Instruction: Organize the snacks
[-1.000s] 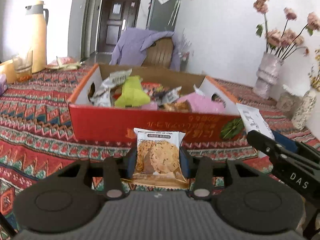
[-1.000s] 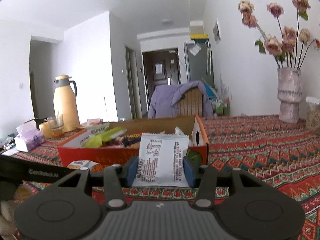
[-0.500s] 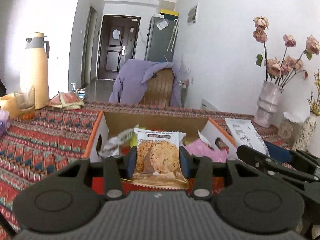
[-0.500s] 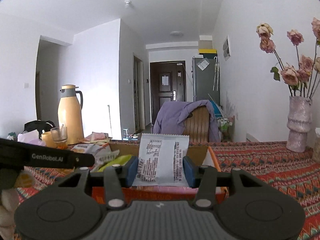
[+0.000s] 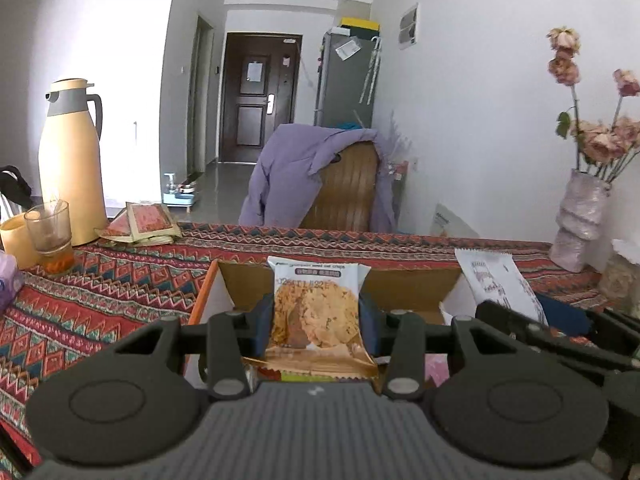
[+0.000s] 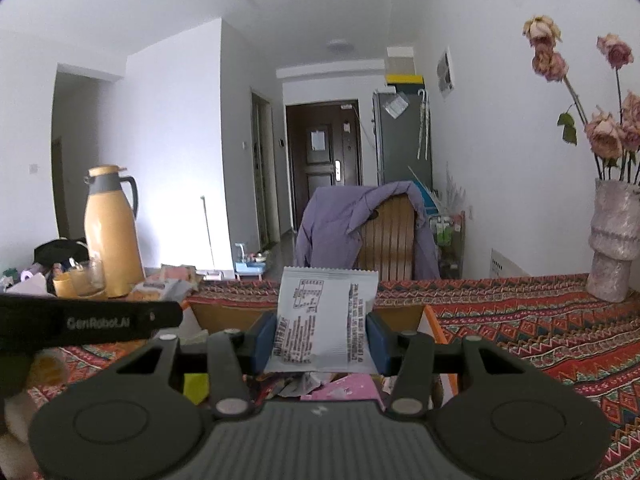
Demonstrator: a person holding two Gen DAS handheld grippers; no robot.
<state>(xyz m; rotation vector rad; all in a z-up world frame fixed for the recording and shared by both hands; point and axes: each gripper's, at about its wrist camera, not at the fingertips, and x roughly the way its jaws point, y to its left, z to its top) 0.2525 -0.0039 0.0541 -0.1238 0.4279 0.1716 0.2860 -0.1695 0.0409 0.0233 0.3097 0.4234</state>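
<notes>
The left hand-held gripper (image 5: pixel 317 322) is clamped on a cookie packet (image 5: pixel 316 308) — its blue pads press the packet's two side edges, and the packet stands upright between them, the printed cookie facing the camera. The right hand-held gripper (image 6: pixel 320 336) grips a white snack packet (image 6: pixel 326 320) in the same way, upright, with the printed back label toward the lens. In the left wrist view that white packet (image 5: pixel 496 284) shows to the right, with the dark body of the right gripper just below it.

Both packets hang above an open cardboard box (image 5: pixel 240 280) with an orange outer wall, which sits on the table (image 5: pixel 100 280) under a red patterned cloth. In the right wrist view the box (image 6: pixel 434 320) already holds loose wrappers, among them a pink one (image 6: pixel 344 390) and a yellow-green one (image 6: pixel 196 386), low in the picture below the gripper's fingers.

Toward the table's far left edge stand a tan thermos jug (image 5: pixel 72 160) and a glass (image 5: pixel 50 236) — flat packets (image 5: pixel 140 224) lie beside them. Near the far right corner is a vase of dried roses (image 5: pixel 580 220). Beyond the far edge a chair (image 5: pixel 340 188) carries a purple jacket (image 5: pixel 288 176).
</notes>
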